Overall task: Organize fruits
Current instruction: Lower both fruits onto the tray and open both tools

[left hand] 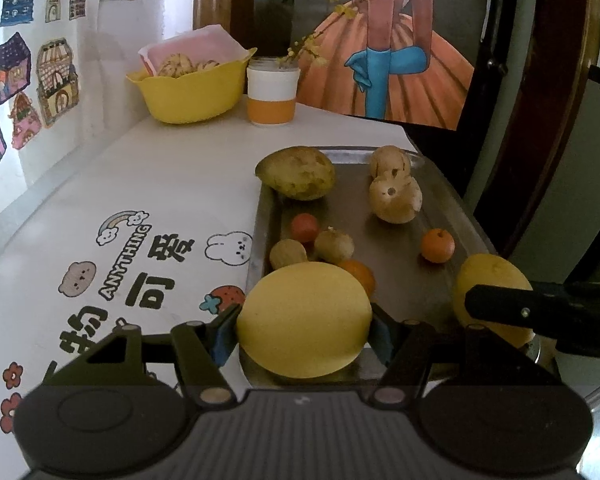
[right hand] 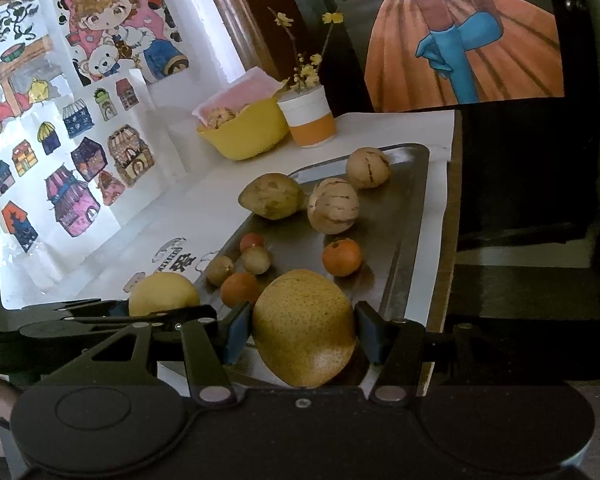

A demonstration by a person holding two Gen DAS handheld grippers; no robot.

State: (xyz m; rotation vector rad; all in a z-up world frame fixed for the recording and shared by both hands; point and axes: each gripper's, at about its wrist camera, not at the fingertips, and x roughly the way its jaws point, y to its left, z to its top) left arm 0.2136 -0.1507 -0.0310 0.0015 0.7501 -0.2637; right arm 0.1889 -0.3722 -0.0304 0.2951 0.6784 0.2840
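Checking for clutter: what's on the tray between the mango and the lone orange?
The nearer striped melon sits between mango and lone orange, right wrist view.

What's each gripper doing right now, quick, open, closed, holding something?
Left gripper: closed on the smooth yellow fruit.
Right gripper: closed on the speckled yellow pear.

White wall (left hand: 112,80) with cartoon drawings (right hand: 88,168), dark wooden door frame (left hand: 556,120), dress painting (right hand: 480,40)

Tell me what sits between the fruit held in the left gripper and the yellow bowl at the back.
Nothing solid: from the yellow fruit in the left gripper to the yellow bowl lies only bare printed tablecloth.
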